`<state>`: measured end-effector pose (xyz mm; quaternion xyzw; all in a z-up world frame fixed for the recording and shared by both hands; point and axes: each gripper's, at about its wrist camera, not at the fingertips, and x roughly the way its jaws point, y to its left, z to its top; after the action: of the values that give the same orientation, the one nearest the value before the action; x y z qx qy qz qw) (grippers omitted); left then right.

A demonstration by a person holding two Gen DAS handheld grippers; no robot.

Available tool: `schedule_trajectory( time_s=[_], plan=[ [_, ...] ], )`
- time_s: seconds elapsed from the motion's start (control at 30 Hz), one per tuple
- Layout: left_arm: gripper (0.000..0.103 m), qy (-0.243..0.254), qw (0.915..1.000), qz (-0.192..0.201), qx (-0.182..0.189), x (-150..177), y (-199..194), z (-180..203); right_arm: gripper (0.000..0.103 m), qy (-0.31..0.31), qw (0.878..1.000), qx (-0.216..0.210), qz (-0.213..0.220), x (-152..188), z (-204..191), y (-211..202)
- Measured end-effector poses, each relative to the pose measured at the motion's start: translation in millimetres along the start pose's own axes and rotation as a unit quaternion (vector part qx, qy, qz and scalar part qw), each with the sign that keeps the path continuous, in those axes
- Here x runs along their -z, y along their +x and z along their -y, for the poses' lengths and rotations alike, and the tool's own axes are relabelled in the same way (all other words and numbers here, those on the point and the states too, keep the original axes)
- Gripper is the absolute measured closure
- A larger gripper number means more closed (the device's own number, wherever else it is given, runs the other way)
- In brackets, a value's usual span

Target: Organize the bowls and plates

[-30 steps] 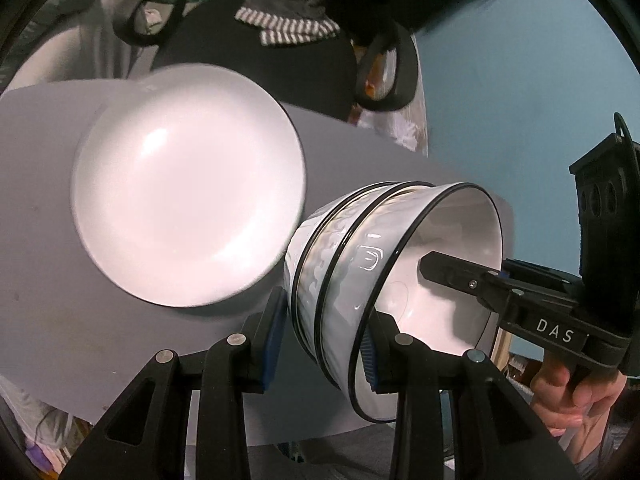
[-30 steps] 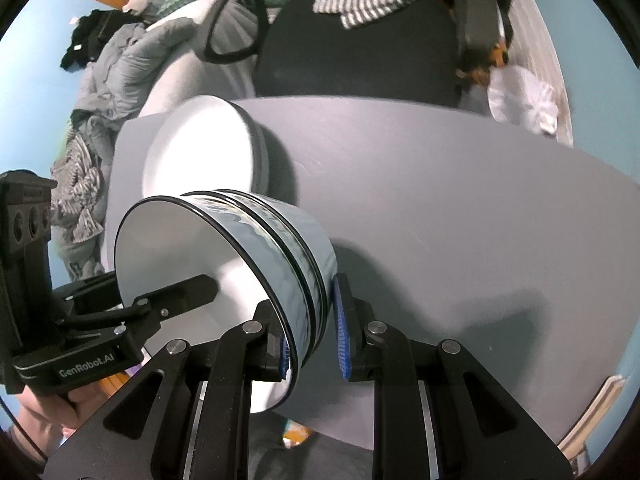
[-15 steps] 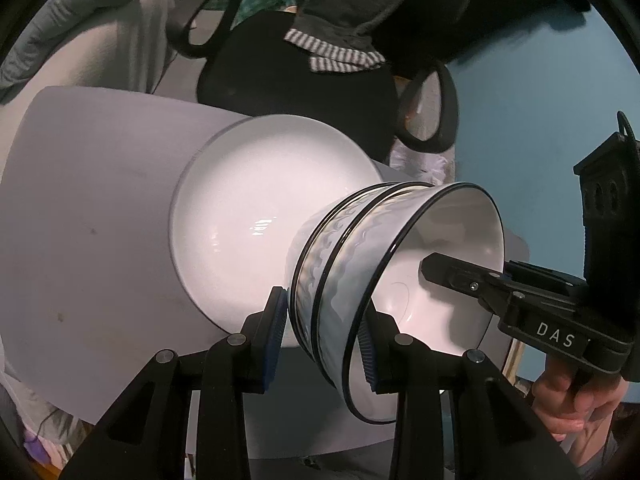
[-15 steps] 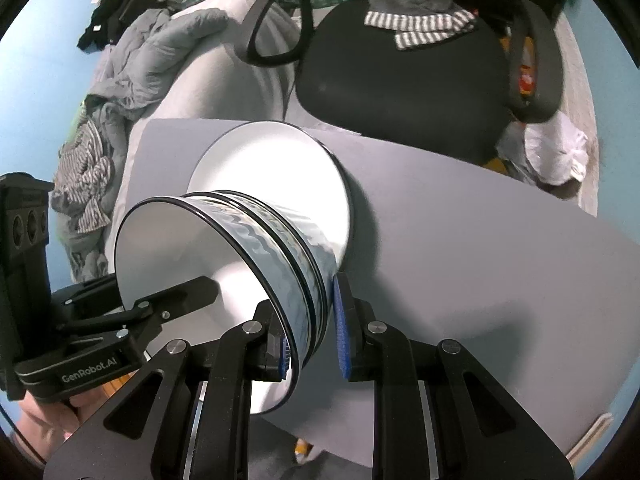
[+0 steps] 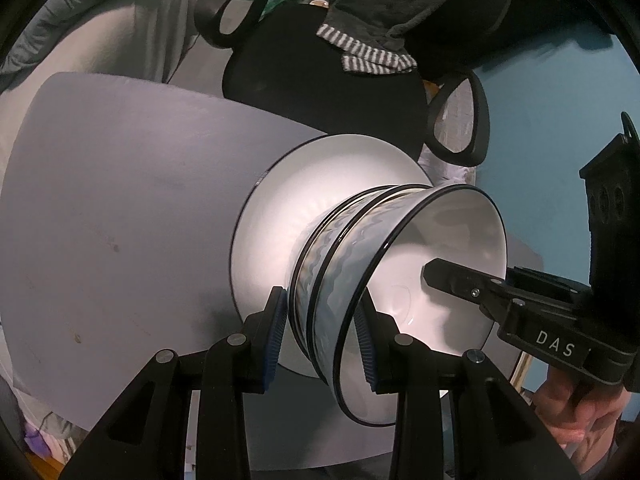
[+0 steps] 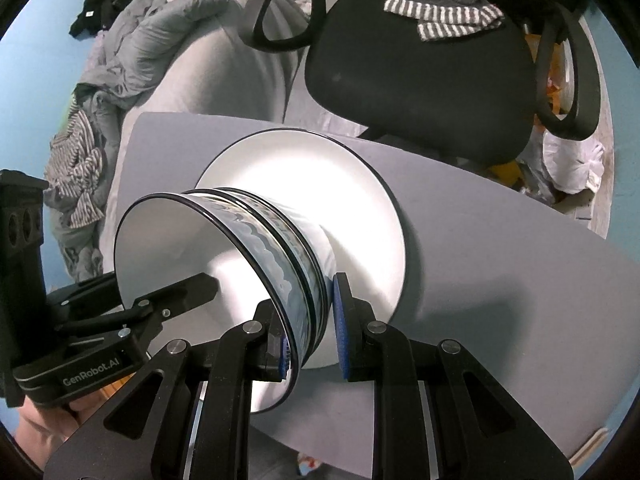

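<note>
A stack of nested white bowls with black rims and a wavy pattern hangs tilted between both grippers. My left gripper is shut on the near rim, one pad inside the top bowl and one outside. My right gripper is shut on the opposite rim in the same way. Each gripper also shows in the other's view: the right gripper and the left gripper each have a finger reaching into the bowl. A white plate lies on the grey table directly under the bowl stack. Whether the stack's base touches the plate I cannot tell.
A black office chair with a striped grey garment stands just past the table's far edge. Grey bedding and clothes lie to the left. The plate sits near the table's far edge, and bare table stretches to the right in the right wrist view.
Both grippers have carried the bowl stack sideways across the table and slightly down. The plate, which lay off to one side before, is now directly beneath the stack.
</note>
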<state>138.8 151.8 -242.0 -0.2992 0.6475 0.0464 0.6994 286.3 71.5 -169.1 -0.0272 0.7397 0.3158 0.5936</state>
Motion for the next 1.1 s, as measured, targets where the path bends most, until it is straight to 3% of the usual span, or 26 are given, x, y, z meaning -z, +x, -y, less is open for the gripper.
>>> schedule_trajectory(
  time_s=[0.33,0.5,0.57,0.63,0.67,0.8,0.97,1.1],
  plan=[
    [0.07,0.003,1.0,-0.004,0.002,-6,5,-3,0.083,0.014,1.0,0.01,-0.004,-5,-4,7],
    [0.07,0.001,1.0,-0.004,0.009,-6,4,-8,0.071,0.014,1.0,0.003,-0.003,-6,-7,5],
    [0.064,0.005,1.0,0.001,-0.001,-5,0,-7,0.07,0.013,1.0,0.004,0.002,-6,-7,4],
    [0.049,0.012,0.9997,0.016,-0.017,-2,-5,-5,0.052,0.014,1.0,0.014,0.016,-5,-9,1],
    [0.048,0.015,0.9993,0.025,-0.023,-1,-10,-3,0.043,0.016,0.999,0.021,0.024,-5,-9,-1],
    [0.038,0.021,0.9978,0.054,-0.031,4,-29,0,0.034,0.03,0.998,0.042,0.044,-1,-8,-15],
    [0.032,0.047,0.9916,0.108,-0.053,12,-69,12,0.034,0.035,0.993,0.078,0.085,10,-14,-52],
    [0.016,0.07,0.9826,0.159,-0.067,21,-104,25,0.033,0.028,0.986,0.107,0.122,21,-26,-86]
  ],
)
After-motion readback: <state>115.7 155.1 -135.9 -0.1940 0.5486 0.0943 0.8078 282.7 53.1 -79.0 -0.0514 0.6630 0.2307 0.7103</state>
